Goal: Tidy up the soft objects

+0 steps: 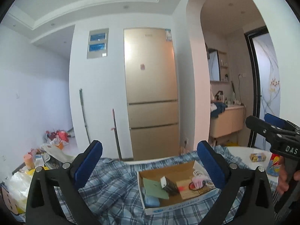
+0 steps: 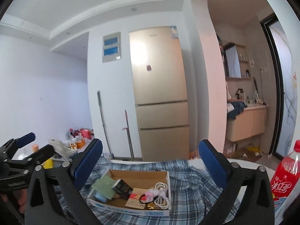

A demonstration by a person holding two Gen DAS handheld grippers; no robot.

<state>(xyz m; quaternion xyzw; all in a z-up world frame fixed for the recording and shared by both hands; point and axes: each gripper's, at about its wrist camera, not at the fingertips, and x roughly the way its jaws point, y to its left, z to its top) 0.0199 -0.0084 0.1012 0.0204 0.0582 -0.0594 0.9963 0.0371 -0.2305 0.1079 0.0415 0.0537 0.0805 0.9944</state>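
Note:
A blue plaid cloth (image 1: 112, 191) lies rumpled over the table, also in the right wrist view (image 2: 187, 191). On it sits an open cardboard box (image 1: 180, 206) (image 2: 131, 211) holding a green cloth (image 1: 153, 187) (image 2: 105, 186), a pale blue soft item (image 1: 151, 201), a black packet (image 2: 122, 188), a pink plush hair tie (image 2: 150, 195) and a white cable (image 2: 163, 200). My left gripper (image 1: 150, 166) is open and empty above the cloth, before the box. My right gripper (image 2: 151, 166) is open and empty above the box. It shows at the right of the left view (image 1: 270, 127).
A red soda bottle (image 2: 286, 176) stands at the right on the white table (image 1: 241, 151). A small yellow pack (image 1: 257, 157) lies there too. Bags and clutter (image 1: 28, 168) crowd the left. A gold fridge (image 1: 150, 93) and mop handles stand behind.

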